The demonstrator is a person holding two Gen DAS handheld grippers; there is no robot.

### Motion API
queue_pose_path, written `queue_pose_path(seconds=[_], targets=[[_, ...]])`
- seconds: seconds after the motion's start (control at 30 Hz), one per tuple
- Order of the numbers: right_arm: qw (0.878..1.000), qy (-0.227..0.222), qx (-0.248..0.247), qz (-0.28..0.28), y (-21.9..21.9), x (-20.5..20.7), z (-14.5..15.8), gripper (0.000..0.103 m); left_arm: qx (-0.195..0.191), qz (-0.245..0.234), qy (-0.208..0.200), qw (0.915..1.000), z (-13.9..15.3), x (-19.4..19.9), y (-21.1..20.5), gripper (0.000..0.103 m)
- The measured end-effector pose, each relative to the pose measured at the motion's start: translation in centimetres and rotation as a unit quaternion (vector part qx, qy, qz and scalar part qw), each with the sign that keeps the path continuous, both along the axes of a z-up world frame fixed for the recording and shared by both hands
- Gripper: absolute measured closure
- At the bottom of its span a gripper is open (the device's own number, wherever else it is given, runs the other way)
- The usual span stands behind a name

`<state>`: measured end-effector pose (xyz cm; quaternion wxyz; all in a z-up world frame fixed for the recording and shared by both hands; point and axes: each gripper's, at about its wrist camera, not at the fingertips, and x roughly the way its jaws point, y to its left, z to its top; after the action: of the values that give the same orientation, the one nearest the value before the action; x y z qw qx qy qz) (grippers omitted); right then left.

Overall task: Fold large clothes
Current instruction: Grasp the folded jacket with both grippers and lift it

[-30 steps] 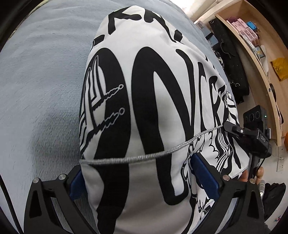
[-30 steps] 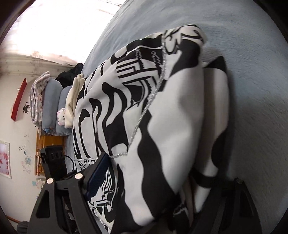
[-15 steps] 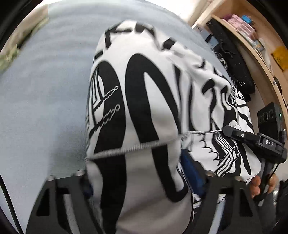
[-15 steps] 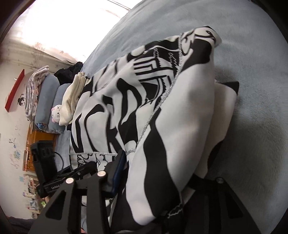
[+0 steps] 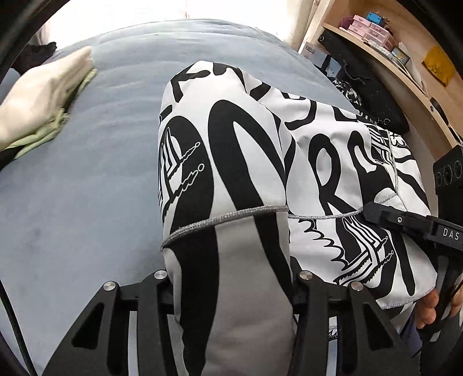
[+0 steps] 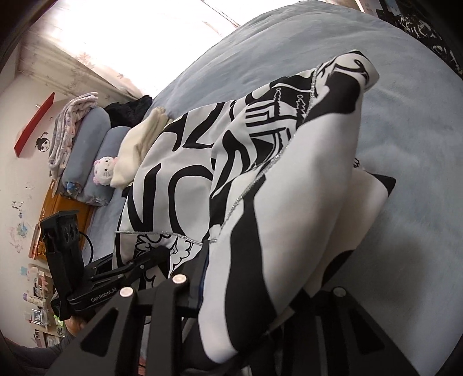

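Note:
A large white garment with bold black lettering (image 5: pixel 246 150) lies on the blue-grey bed (image 5: pixel 81 188), its near hem raised. In the left wrist view my left gripper (image 5: pixel 231 277) has a thick fold of the hem between its fingers, jaws still closing, pads pressing the cloth. The right gripper's finger (image 5: pixel 405 222) bites the hem further right, a hand below it. In the right wrist view my right gripper (image 6: pixel 260 292) is closing on a bunched fold of the garment (image 6: pixel 289 188). The left gripper (image 6: pixel 139 266) holds the hem at lower left.
A folded cream cloth (image 5: pixel 43 98) rests on the bed at far left. Wooden shelves with small boxes (image 5: pixel 373 26) and a black bag (image 5: pixel 364 86) line the right side. Pillows (image 6: pixel 86 144) and a plush toy (image 6: pixel 104 170) sit at the bed's head.
Both grippers' jaws have narrowed onto the hem, bunching the cloth between them. Both have risen and pulled back, lifting the near edge off the bed.

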<state>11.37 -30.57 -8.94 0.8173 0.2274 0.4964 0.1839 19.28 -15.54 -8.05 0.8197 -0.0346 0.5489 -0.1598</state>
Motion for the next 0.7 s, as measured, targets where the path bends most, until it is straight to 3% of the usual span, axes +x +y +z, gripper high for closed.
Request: queue_pose_path(seconds=[0.27,0.5,0.7], targets=[[1.000,-0.014,0.016,0.015,5.9,-4.0,2.4,0.076,0.012,0.006,-0.016,0.9998,4.1,-4.2,-1.9,0.059],[0.997,-0.051,0.019,0.056,13.1,-4.9,6.8,0.076,-0.004,0.028,-0.047,0.9985,6.6,-7.7,2.5,0.058],[0.991,-0.086,0.027,0.097,21.2,-3.2,10.5,0.076,0.002,0.047,-0.075,0.9961,5.7,-6.6,6.0,0.058]])
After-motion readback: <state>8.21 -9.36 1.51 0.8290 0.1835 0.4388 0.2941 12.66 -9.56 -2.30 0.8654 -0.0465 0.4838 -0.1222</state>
